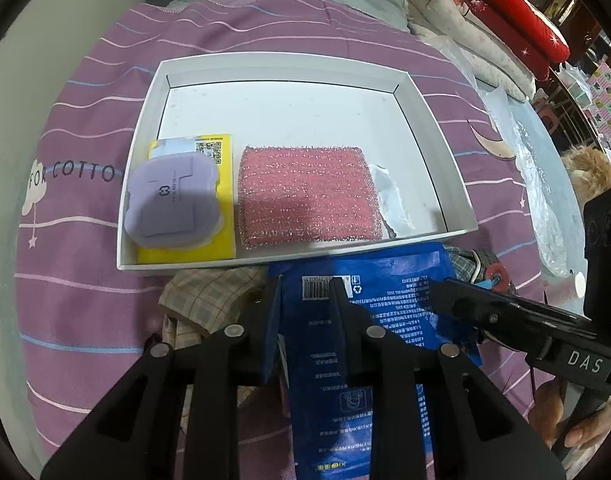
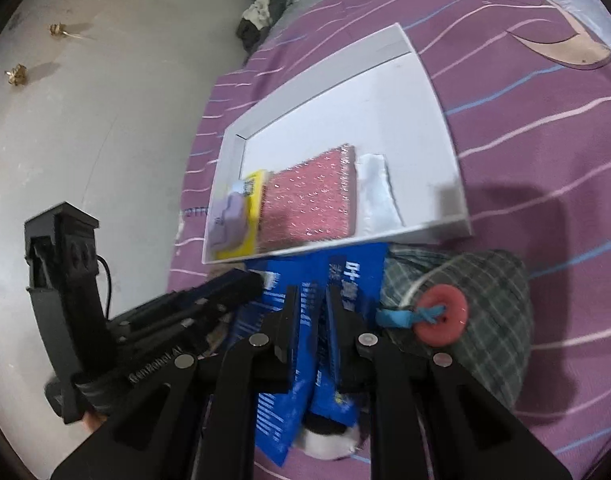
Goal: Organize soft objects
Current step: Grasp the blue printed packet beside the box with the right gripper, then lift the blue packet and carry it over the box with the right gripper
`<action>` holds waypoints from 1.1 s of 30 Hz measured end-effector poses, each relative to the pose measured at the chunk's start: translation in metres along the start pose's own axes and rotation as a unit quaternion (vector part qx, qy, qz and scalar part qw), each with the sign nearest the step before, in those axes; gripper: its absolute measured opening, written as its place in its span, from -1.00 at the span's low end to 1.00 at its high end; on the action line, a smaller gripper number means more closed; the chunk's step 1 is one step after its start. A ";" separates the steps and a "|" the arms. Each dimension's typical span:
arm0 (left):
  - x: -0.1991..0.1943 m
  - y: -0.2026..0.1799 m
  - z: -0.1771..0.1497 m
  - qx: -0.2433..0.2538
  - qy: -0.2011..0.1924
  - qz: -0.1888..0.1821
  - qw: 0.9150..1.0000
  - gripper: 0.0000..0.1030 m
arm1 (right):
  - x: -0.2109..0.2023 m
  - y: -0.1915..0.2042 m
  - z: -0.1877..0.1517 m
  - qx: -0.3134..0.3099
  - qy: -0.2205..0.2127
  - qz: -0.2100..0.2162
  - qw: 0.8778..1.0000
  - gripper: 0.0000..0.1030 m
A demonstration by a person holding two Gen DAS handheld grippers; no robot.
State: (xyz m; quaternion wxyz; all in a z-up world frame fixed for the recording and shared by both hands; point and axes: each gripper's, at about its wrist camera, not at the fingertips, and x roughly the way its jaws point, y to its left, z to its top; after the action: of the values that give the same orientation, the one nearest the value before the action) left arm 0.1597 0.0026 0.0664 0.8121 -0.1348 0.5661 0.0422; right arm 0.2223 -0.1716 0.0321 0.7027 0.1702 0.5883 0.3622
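A: Blue packet (image 1: 369,308) lies on the bed, on the purple striped bedspread (image 1: 85,240), just in front of the near wall of the white tray (image 1: 145,216). Left tongs (image 1: 305,292) are clamped on its upper part, beside the barcode label. Right tongs (image 2: 311,300) are clamped on the same packet further along; a fold of blue film stands between the pads.

B: Noted. Contents of the tray?

A: Near-left corner: lilac pad (image 1: 173,200) on top of a yellow packet (image 1: 221,248) with a QR code. Beside it, near wall, pink glitter sponge (image 1: 307,196). A white crumpled piece (image 1: 389,196) pokes out from the sponge's right edge. Far half of the tray floor is bare.

B: Obstructions around the packet?

A: The tray's near wall stands directly between packet and tray floor. Beige plaid cloth (image 1: 209,300) is bunched to the left of the packet, partly under it. To the right, a dark green plaid fabric item (image 2: 465,292) with a red ring (image 2: 441,316) tied on by a blue cord (image 2: 401,316), touching the packet's edge.

B: Further surroundings?

A: Clear plastic sheet (image 1: 533,184) on the bed to the right, a red cushion (image 1: 521,12) and quilts beyond. Grey wall on the left, in the right wrist view.
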 end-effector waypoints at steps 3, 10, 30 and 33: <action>-0.010 0.004 -0.001 0.000 -0.005 -0.012 1.000 -0.50 | 0.000 -0.002 -0.002 0.006 0.006 0.007 1.000 -0.78; -0.028 0.023 -0.012 -0.001 -0.002 -0.030 1.000 -0.50 | 0.000 0.002 -0.008 0.017 0.028 0.020 0.999 -0.78; -0.005 0.026 -0.019 0.011 0.038 -0.056 0.998 -0.50 | 0.020 0.014 -0.032 0.041 0.075 0.085 0.993 -0.78; -0.005 0.025 -0.019 0.012 0.036 -0.056 0.998 -0.50 | 0.023 0.020 -0.033 0.031 0.069 0.079 0.994 -0.78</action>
State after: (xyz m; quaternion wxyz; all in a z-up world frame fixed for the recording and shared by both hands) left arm 0.1347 0.0223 0.0606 0.7936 -0.1581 0.5874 -0.0144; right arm 0.1857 -0.1478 0.0209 0.6244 0.2123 0.6306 0.4092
